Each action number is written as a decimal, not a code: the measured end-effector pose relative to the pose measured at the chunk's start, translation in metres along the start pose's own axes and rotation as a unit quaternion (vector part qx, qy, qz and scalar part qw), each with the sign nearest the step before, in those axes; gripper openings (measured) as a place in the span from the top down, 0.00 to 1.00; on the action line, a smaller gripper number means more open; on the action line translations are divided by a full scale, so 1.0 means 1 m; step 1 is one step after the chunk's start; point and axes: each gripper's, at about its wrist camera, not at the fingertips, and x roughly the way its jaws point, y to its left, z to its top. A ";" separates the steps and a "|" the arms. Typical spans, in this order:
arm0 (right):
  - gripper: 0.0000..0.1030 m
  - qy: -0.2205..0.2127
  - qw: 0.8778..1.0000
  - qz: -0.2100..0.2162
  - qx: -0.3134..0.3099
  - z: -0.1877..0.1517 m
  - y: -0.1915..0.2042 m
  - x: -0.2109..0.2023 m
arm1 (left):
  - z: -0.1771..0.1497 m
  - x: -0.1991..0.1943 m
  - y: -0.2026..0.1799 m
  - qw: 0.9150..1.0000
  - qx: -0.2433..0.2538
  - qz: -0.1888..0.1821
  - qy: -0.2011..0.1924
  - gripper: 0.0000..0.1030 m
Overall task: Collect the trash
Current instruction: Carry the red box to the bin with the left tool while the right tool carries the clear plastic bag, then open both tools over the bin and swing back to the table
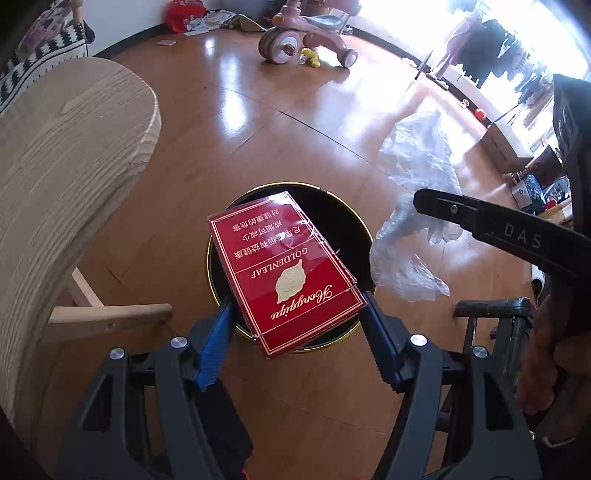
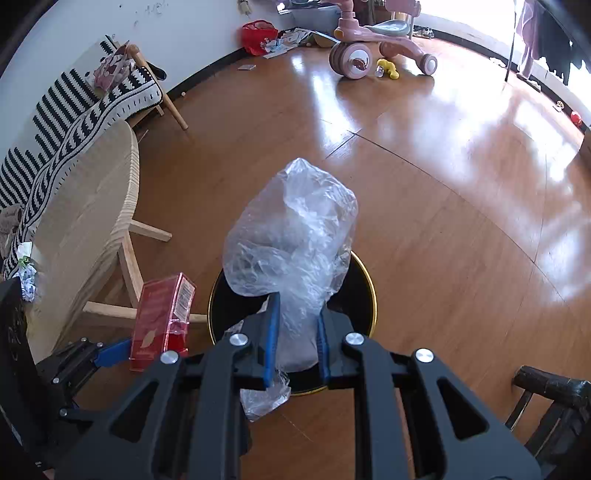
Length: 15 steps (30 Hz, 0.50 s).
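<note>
My left gripper (image 1: 295,306) is shut on a red cigarette carton (image 1: 284,273) and holds it over a round black trash bin with a gold rim (image 1: 343,218) on the floor. My right gripper (image 2: 295,314) is shut on a crumpled clear plastic bag (image 2: 291,229) and holds it above the same bin (image 2: 364,291). In the right wrist view the carton (image 2: 162,317) shows at the left in the left gripper. In the left wrist view the plastic bag (image 1: 417,206) hangs at the right, by the right gripper's finger.
A light wooden table (image 1: 62,177) stands to the left of the bin, with a striped sofa (image 2: 66,110) behind it. A pink tricycle (image 2: 373,44), a yellow toy (image 2: 388,68) and a red bag (image 2: 258,35) lie far off. A dark chair (image 2: 550,406) stands at the right.
</note>
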 end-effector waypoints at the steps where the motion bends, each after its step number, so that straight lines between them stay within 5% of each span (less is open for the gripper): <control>1: 0.82 0.000 1.000 0.000 -0.001 0.000 0.000 0.000 | -0.001 -0.001 0.001 1.000 -0.001 -0.003 0.000 0.36; 9: 0.80 0.001 1.000 -0.007 -0.009 0.009 0.004 -0.003 | -0.001 0.003 0.000 1.000 -0.002 -0.006 0.005 0.34; 13: 0.29 -0.008 1.000 -0.007 -0.010 0.006 0.007 -0.007 | 0.000 0.000 0.000 1.000 -0.003 -0.004 0.000 0.16; 15: 0.30 -0.009 1.000 -0.011 -0.010 0.007 0.007 -0.008 | 0.000 0.000 0.002 1.000 -0.009 -0.007 -0.001 0.16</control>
